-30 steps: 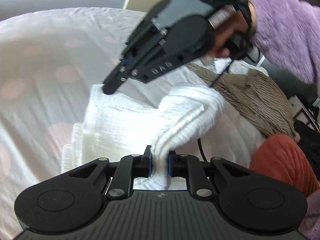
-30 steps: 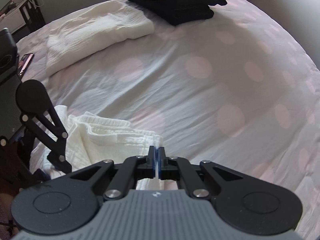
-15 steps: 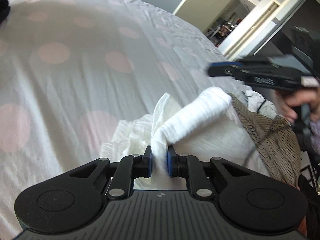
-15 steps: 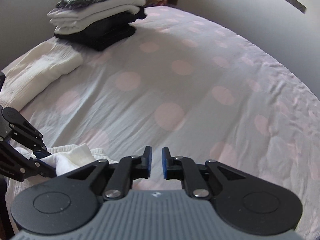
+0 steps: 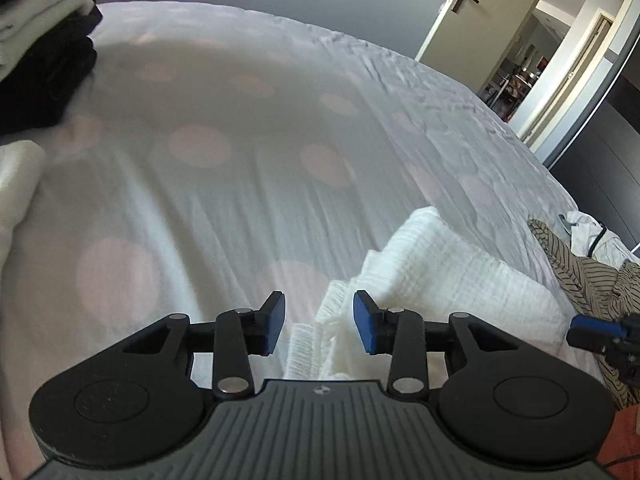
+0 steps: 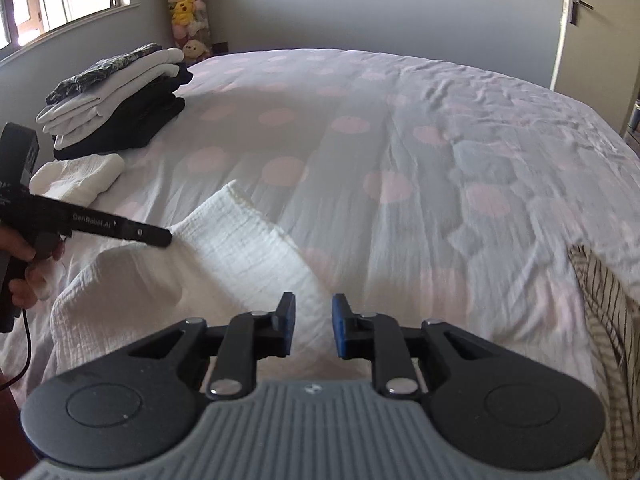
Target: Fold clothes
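Observation:
A white crinkled garment (image 5: pixel 452 276) lies folded on the spotted bed cover (image 5: pixel 240 184), with a gathered edge near me. My left gripper (image 5: pixel 318 322) is open and empty just above that edge. In the right wrist view the same garment (image 6: pixel 248 248) lies in front of my right gripper (image 6: pixel 314 328), which is open and empty over it. The left gripper's fingers (image 6: pixel 156 236) touch the garment's left side there. The right gripper's blue fingertip (image 5: pixel 588 326) shows at the right edge of the left view.
A stack of folded clothes (image 6: pixel 120 100) stands at the far left of the bed, with a folded white piece (image 6: pixel 76 180) beside it. A striped brown garment (image 5: pixel 588 276) and an orange cloth (image 5: pixel 624 436) lie at the right. An open door (image 5: pixel 520 48) is beyond.
My left gripper has let go of the white garment and opened. My right gripper has opened wider. The garment has dropped flat onto the bed.

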A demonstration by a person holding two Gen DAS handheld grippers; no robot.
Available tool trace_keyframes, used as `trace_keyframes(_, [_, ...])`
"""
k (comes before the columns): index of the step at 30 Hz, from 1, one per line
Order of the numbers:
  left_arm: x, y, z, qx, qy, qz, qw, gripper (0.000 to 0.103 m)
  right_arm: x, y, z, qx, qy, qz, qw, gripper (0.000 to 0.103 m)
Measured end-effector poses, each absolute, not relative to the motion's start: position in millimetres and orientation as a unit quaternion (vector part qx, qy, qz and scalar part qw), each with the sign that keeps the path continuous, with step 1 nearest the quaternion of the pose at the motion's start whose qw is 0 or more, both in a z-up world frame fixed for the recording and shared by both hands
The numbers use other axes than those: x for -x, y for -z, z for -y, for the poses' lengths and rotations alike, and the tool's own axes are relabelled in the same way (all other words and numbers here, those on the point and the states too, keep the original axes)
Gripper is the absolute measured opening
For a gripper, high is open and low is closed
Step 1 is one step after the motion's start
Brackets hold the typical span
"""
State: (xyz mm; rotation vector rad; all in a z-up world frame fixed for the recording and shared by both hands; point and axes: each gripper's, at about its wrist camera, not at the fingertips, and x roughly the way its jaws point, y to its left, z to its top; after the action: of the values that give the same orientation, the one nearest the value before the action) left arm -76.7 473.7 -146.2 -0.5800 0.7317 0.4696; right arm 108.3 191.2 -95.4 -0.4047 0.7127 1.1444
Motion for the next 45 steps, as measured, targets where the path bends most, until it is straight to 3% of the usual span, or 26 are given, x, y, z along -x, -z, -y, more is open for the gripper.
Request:
trace_keyframes(7, [85, 124, -463, 0.274, -0.186, -0.321, 0.887, 0.037, -107, 140, -198, 0.147, -0.486, -0.336, 0.793, 0.029])
trace_keyframes(18, [52, 177, -465, 0.233, -0.178, -0.425, 0.856, 0.036, -136, 186, -226, 0.099, -0.471, -0.381, 0.790, 0.030])
trace_keyframes(27, [50, 191, -471, 0.252, -0.192, -0.423, 0.849, 0.050, -135, 185, -226, 0.101, -0.475, -0.372, 0.791, 0.030])
trace_keyframes(29, [55, 187, -467, 0.244, -0.201, -0.414, 0.854, 0.055, -132, 176, -218, 0.091, -0.473, -0.363, 0.798, 0.037])
trace_keyframes(31, [60, 178, -462, 0.231, -0.207, -0.400, 0.862, 0.059, -132, 167, -204, 0.064, -0.467, -0.365, 0.803, 0.069])
trace_keyframes(33, [64, 173, -462, 0.230, -0.212, -0.394, 0.864, 0.066, -133, 159, -189, 0.031, -0.461, -0.374, 0.804, 0.082])
trace_keyframes(41, [71, 179, -468, 0.268, -0.209, -0.404, 0.849, 0.070, -134, 177, -132, -0.077, -0.368, -0.525, 0.763, 0.083])
trace_keyframes(45, [76, 188, -474, 0.305, -0.202, -0.406, 0.838, 0.070, -127, 186, -135, -0.083, -0.377, -0.550, 0.741, 0.083])
